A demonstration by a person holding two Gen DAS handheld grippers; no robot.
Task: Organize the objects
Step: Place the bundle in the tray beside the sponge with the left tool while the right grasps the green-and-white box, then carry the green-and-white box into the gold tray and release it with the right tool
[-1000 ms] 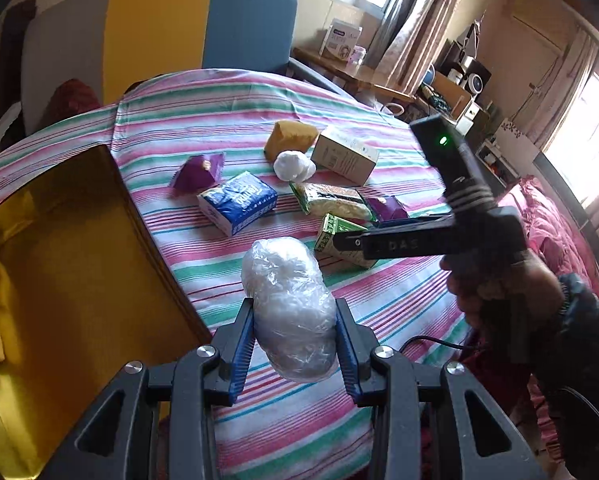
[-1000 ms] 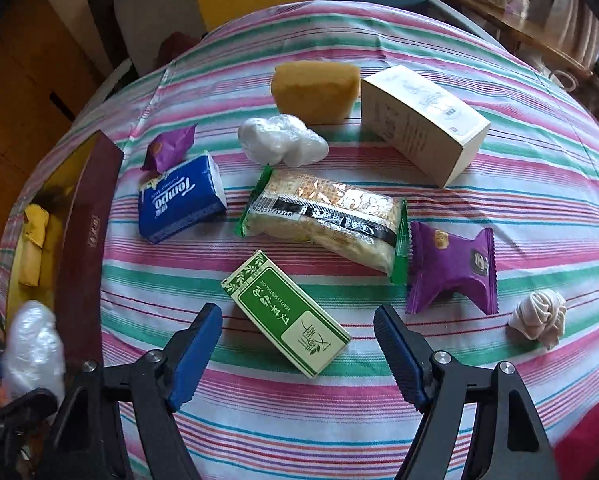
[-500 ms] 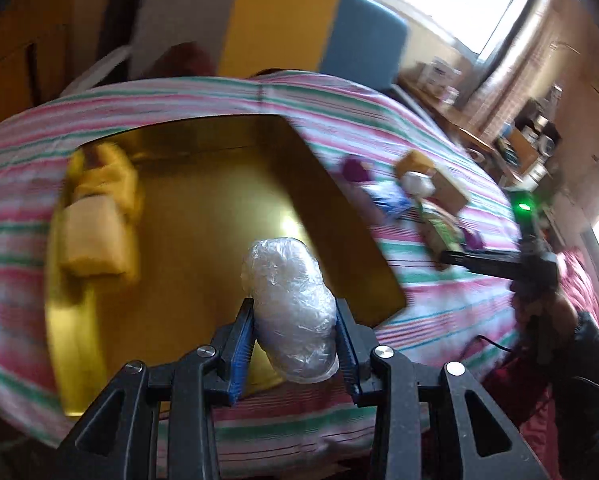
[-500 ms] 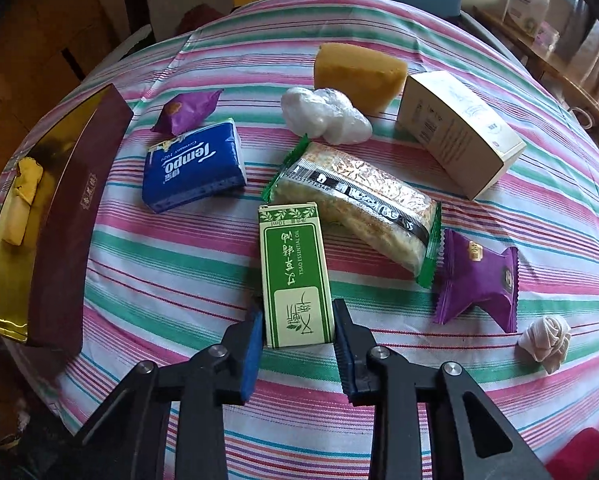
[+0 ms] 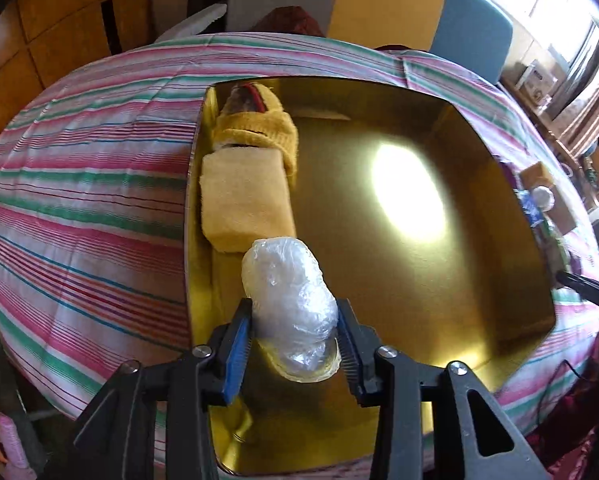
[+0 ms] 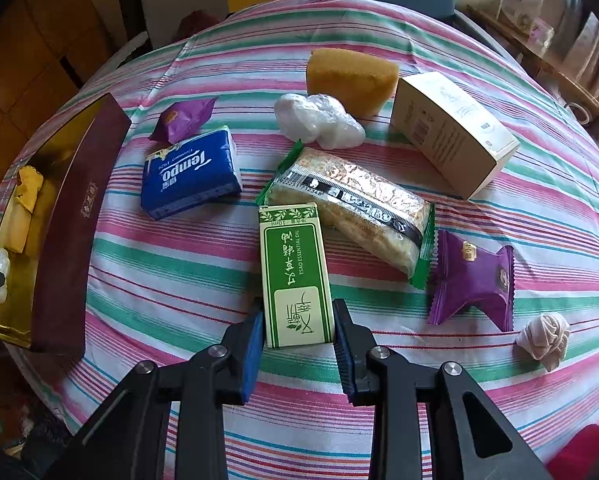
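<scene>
My left gripper (image 5: pixel 295 340) is shut on a clear plastic-wrapped bundle (image 5: pixel 289 300) and holds it over the near left part of the gold-lined box (image 5: pixel 479 280). A folded yellow cloth (image 5: pixel 245 196) and a yellow slipper (image 5: pixel 259 128) lie along the box's left wall. My right gripper (image 6: pixel 297 336) is shut on a green essential-oil carton (image 6: pixel 295 272) that rests on the striped tablecloth (image 6: pixel 179 272). The box (image 6: pixel 71 232) shows at the left in the right wrist view.
On the cloth lie a blue tissue pack (image 6: pixel 191 176), a snack bar in a green wrapper (image 6: pixel 355 208), two purple sachets (image 6: pixel 471 280), a white plastic wad (image 6: pixel 319 120), a yellow sponge (image 6: pixel 351 76), a cream carton (image 6: pixel 451 132) and a small cloth rosette (image 6: pixel 545 338). Chairs stand behind the table.
My left gripper carried the wrapped bundle from over the cloth to over the gold box. My right gripper closed on the green carton, which turned lengthwise between the fingers.
</scene>
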